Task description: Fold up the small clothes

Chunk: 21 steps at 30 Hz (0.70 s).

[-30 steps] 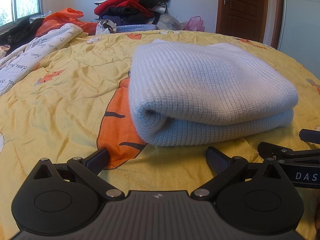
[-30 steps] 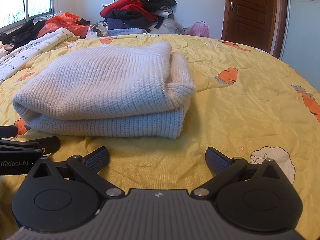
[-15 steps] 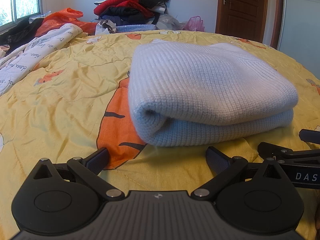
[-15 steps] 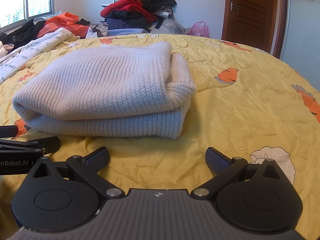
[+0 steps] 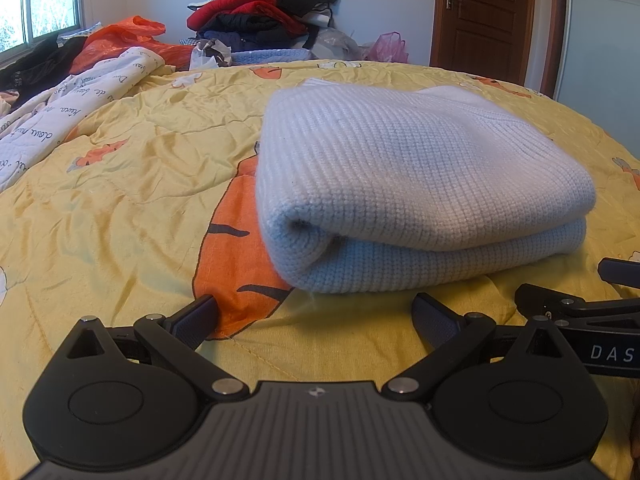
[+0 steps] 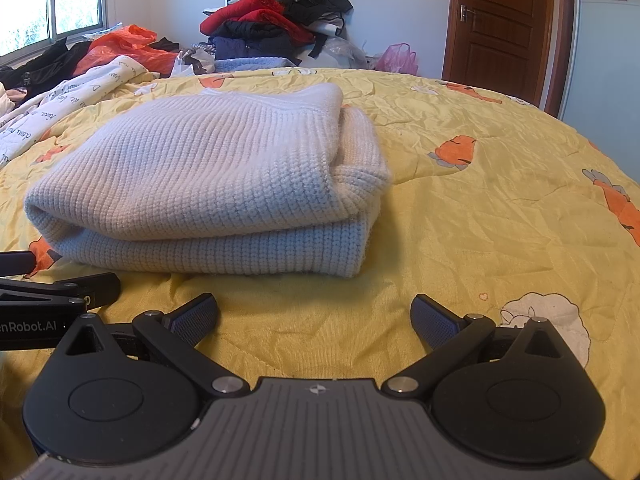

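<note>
A pale blue-white knit sweater [image 5: 408, 176] lies folded in a thick stack on the yellow bedspread [image 5: 120, 208]; it also shows in the right wrist view [image 6: 208, 184]. My left gripper [image 5: 314, 316] is open and empty, low over the bedspread just in front of the sweater's left front corner. My right gripper [image 6: 314, 316] is open and empty, in front of the sweater's right front corner. Each gripper shows at the edge of the other's view, the right one [image 5: 580, 304] and the left one [image 6: 60, 288].
A pile of red, black and blue clothes [image 5: 260, 16] lies at the far end of the bed. A white printed quilt [image 5: 60, 116] and an orange bag [image 5: 128, 36] lie at the far left. A wooden door [image 5: 484, 16] stands at the back right.
</note>
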### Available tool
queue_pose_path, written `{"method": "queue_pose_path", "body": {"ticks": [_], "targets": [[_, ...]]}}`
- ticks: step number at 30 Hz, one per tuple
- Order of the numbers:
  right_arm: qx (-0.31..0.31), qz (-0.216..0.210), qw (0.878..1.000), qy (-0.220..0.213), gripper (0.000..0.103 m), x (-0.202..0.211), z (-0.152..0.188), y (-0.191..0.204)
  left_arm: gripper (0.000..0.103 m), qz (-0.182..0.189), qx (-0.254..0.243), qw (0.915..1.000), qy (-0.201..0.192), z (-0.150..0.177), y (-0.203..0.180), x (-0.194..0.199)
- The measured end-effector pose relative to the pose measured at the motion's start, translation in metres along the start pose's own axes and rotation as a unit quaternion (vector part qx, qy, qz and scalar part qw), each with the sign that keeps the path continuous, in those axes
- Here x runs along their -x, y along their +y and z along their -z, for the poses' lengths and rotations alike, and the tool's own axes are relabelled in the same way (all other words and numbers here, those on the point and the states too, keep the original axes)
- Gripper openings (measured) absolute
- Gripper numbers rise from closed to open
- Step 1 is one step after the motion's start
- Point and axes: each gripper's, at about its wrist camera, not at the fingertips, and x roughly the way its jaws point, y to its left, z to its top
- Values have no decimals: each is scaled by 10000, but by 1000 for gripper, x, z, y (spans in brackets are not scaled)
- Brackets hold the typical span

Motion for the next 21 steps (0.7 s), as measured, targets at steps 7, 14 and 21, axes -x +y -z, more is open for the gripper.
{"method": "queue_pose_path", "body": {"ticks": [7, 14, 21], "targets": [[-1, -1, 10000, 0, 103, 0, 0, 0, 103, -13, 3, 10000, -1, 0, -1, 0], [-2, -1, 10000, 0, 103, 0, 0, 0, 103, -9, 1, 10000, -2, 1, 0, 0], [-1, 1, 10000, -1, 103, 0, 0, 0, 103, -9, 1, 10000, -3, 1, -1, 1]]}}
